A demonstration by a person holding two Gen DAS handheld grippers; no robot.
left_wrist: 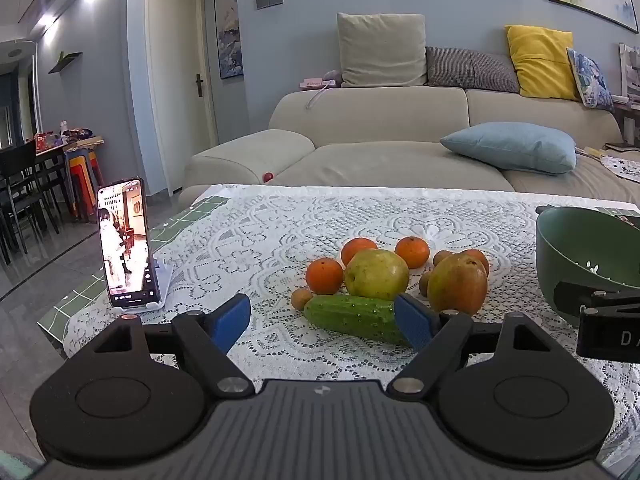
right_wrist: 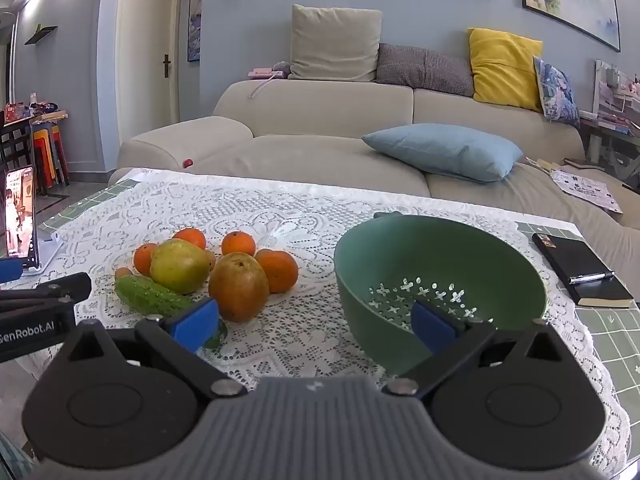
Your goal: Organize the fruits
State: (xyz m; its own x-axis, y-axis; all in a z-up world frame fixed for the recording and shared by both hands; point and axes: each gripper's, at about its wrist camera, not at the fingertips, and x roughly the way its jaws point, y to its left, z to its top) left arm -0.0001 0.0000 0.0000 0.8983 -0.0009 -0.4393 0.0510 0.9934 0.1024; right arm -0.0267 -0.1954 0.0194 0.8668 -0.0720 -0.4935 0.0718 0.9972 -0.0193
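Behind the bench (left_wrist: 280,216), which wears a white lace cloth, stands a beige sofa (left_wrist: 380,120) with cushions. On the cloth the fruits lie in one heap: four oranges (left_wrist: 325,276), a yellow-green mango (left_wrist: 377,274), a redder mango (right_wrist: 238,286), a cucumber (left_wrist: 352,316) at the near edge, and a few small brown fruits (left_wrist: 301,298). To the heap's right sits a green colander bowl (right_wrist: 440,240), with nothing in it. Both the left gripper (left_wrist: 324,322) and the right gripper (right_wrist: 316,324) hover with fingers spread wide, holding nothing. A phone (left_wrist: 124,242) stands propped at the left, and a black notebook (right_wrist: 580,270) lies right of the bowl.
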